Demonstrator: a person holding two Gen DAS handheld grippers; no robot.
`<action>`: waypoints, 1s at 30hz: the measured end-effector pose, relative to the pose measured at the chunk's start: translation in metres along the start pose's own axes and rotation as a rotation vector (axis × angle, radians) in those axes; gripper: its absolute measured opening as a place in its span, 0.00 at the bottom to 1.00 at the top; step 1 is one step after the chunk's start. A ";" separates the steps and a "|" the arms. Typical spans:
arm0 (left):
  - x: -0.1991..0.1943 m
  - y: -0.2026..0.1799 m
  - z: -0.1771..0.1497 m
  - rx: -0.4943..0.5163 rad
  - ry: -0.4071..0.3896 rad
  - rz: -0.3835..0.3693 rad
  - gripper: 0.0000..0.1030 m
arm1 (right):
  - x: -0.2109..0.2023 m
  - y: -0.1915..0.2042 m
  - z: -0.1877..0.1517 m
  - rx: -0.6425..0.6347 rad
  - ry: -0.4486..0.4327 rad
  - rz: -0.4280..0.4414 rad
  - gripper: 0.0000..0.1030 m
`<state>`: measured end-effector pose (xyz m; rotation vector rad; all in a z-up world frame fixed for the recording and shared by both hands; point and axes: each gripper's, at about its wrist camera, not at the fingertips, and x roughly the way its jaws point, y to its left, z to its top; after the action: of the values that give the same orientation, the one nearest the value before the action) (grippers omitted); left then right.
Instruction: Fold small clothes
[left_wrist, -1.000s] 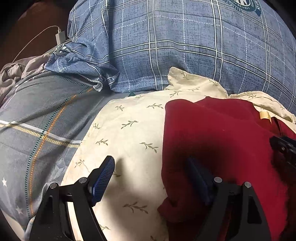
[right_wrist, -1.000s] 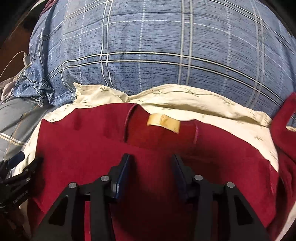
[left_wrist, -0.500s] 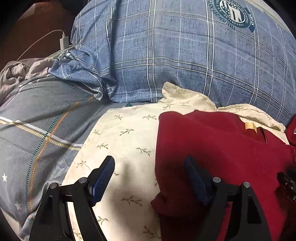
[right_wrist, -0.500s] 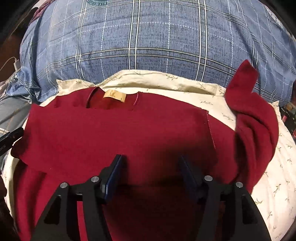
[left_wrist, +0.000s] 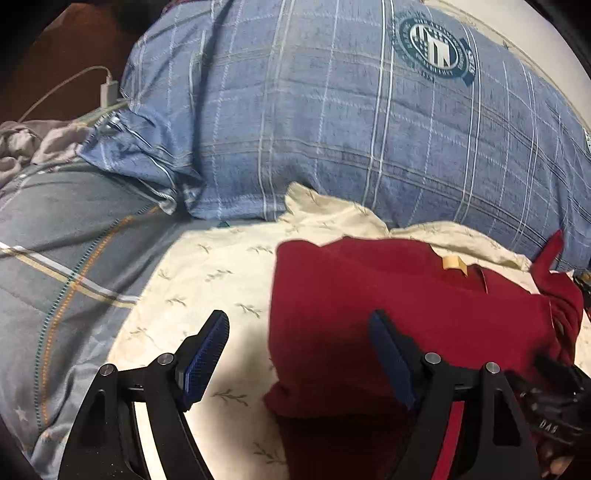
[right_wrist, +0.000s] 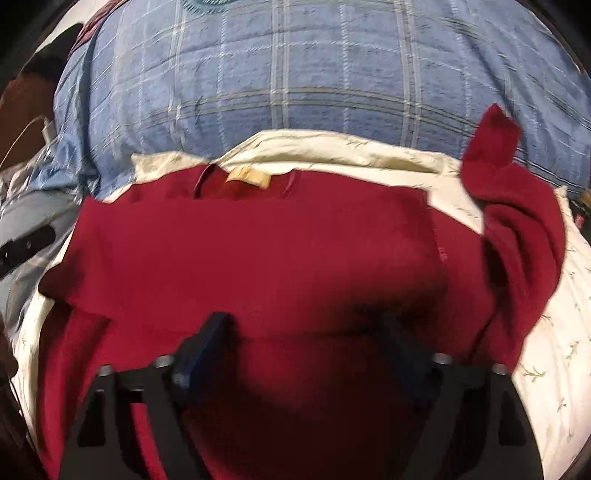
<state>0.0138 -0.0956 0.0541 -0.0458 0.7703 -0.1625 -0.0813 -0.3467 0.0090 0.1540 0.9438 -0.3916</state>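
A dark red top (right_wrist: 258, 258) lies on a cream leaf-print cloth (left_wrist: 221, 280), neck label (right_wrist: 247, 177) toward the pillow. Its left sleeve is folded in across the body; its right sleeve (right_wrist: 517, 236) lies bunched at the right with the cuff sticking up. In the left wrist view the top (left_wrist: 388, 306) shows at the right. My left gripper (left_wrist: 299, 354) is open and empty over the top's left edge, one finger above the cream cloth. My right gripper (right_wrist: 306, 343) is open and empty, low over the top's middle; the view is blurred.
A large blue plaid pillow (left_wrist: 351, 129) rises just behind the cloth. A grey striped bedcover (left_wrist: 66, 266) lies to the left. A white charger and cable (left_wrist: 107, 88) sit at the far left by crumpled grey fabric (left_wrist: 26, 144).
Both grippers have drawn back from the top. The right jaws have opened wider. More of the top and its right sleeve has come into view.
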 end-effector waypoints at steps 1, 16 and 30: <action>0.003 0.001 -0.001 -0.002 0.016 -0.001 0.75 | 0.002 0.004 0.000 -0.022 0.013 -0.009 0.97; 0.003 -0.004 0.002 0.008 0.025 0.003 0.75 | -0.054 0.002 -0.027 0.130 -0.046 0.101 0.96; -0.032 -0.002 -0.007 0.015 -0.014 -0.029 0.75 | -0.106 -0.017 -0.043 0.185 -0.115 0.032 0.97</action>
<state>-0.0141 -0.0920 0.0714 -0.0433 0.7548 -0.1951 -0.1757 -0.3218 0.0711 0.3121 0.7906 -0.4534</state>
